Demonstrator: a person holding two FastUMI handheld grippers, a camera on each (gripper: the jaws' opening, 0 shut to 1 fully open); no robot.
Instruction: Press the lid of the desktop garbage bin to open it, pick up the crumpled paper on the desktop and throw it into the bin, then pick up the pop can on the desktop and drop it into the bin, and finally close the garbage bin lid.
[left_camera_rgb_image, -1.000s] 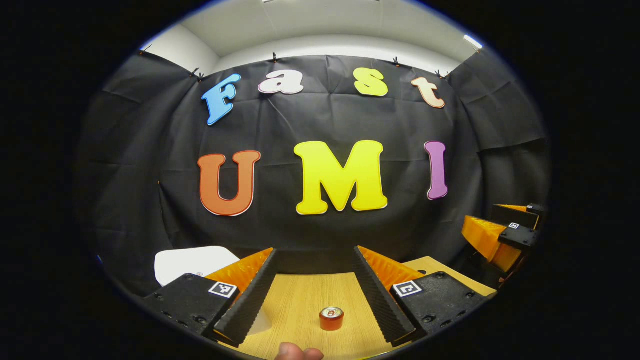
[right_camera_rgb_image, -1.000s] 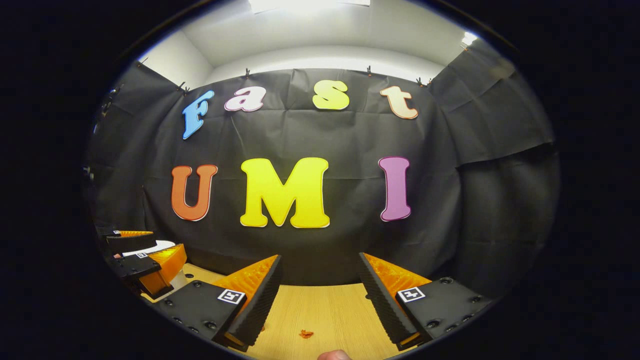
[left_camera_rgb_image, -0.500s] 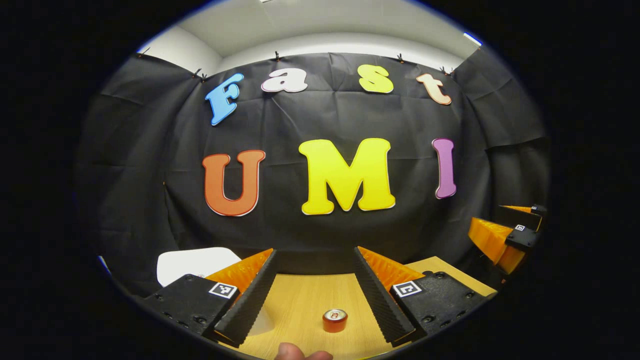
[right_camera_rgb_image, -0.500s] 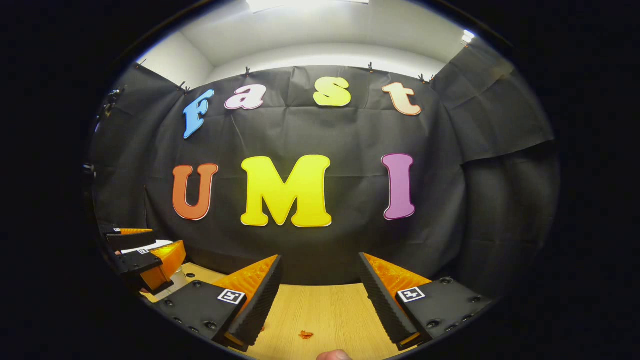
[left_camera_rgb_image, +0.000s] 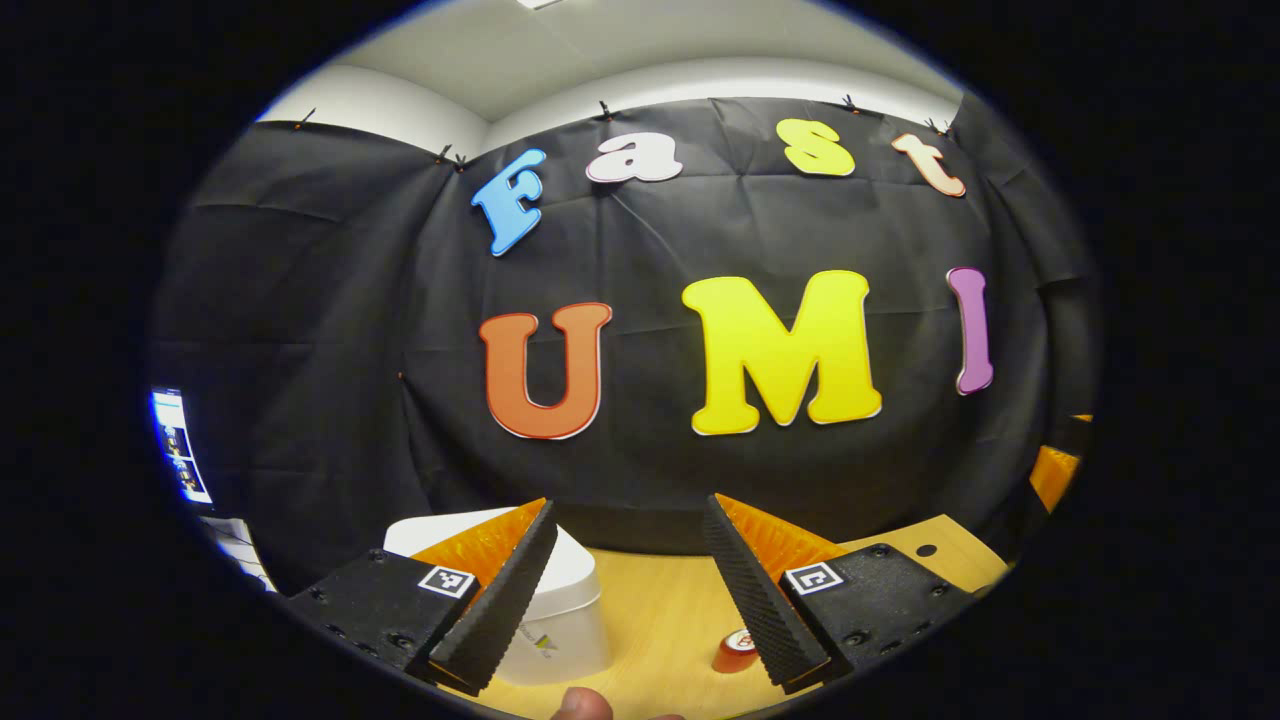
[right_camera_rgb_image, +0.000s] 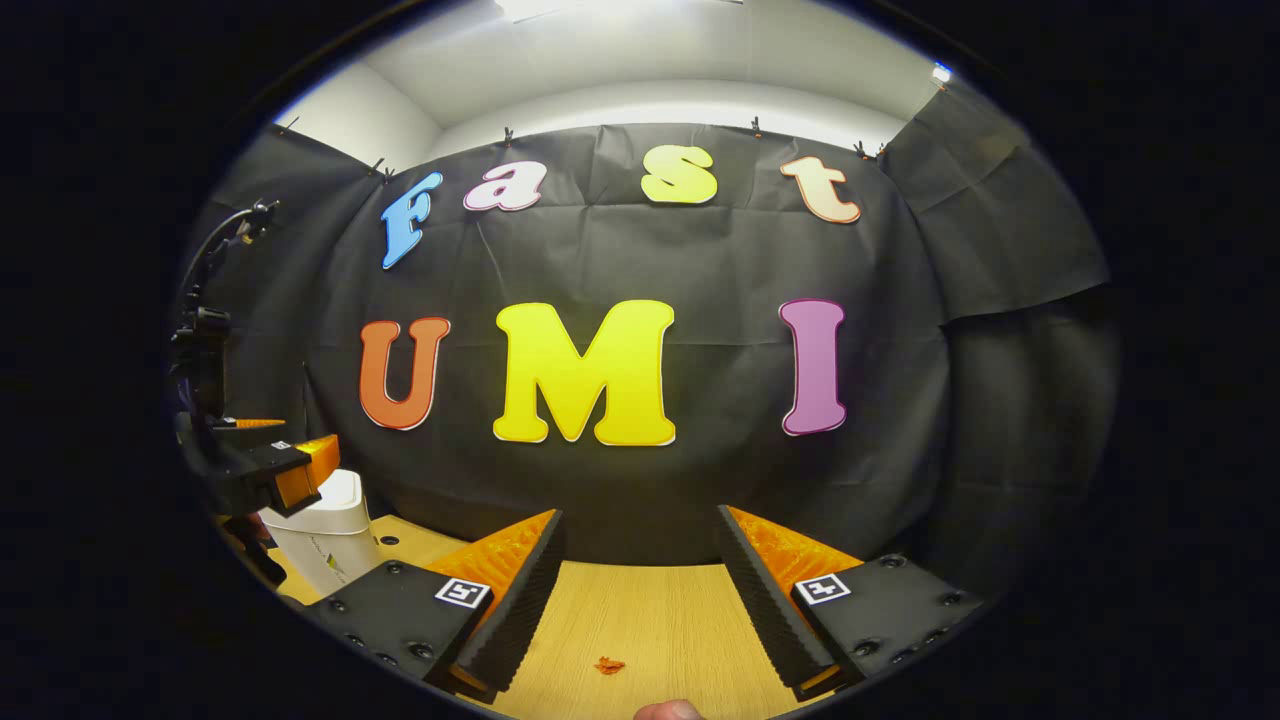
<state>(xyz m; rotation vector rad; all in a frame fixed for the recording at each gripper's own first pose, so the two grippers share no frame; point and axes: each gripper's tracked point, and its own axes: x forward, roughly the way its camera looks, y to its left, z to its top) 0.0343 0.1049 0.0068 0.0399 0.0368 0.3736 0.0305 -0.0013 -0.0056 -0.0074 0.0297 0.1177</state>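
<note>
In the left gripper view my left gripper (left_camera_rgb_image: 628, 520) stands open over the wooden desk (left_camera_rgb_image: 660, 610). The white garbage bin (left_camera_rgb_image: 565, 620) with its lid down sits just behind the left finger, low and left of centre. A small red pop can (left_camera_rgb_image: 735, 650) stands upright beside the right finger, partly hidden by it. In the right gripper view my right gripper (right_camera_rgb_image: 640, 525) is open with nothing between its fingers. The same bin (right_camera_rgb_image: 325, 535) stands at the far left there, with the left gripper (right_camera_rgb_image: 270, 465) hovering over its near side.
A small orange scrap (right_camera_rgb_image: 608, 665) lies on the desk (right_camera_rgb_image: 650, 620) between the right gripper's fingers. A lit screen (left_camera_rgb_image: 180, 445) shows at the far left edge of the left gripper view. A camera stand (right_camera_rgb_image: 205, 330) rises at the left of the right gripper view.
The left gripper has swung left: the bin now sits close behind its left finger and the can has slid toward its right finger. The right gripper has barely moved.
</note>
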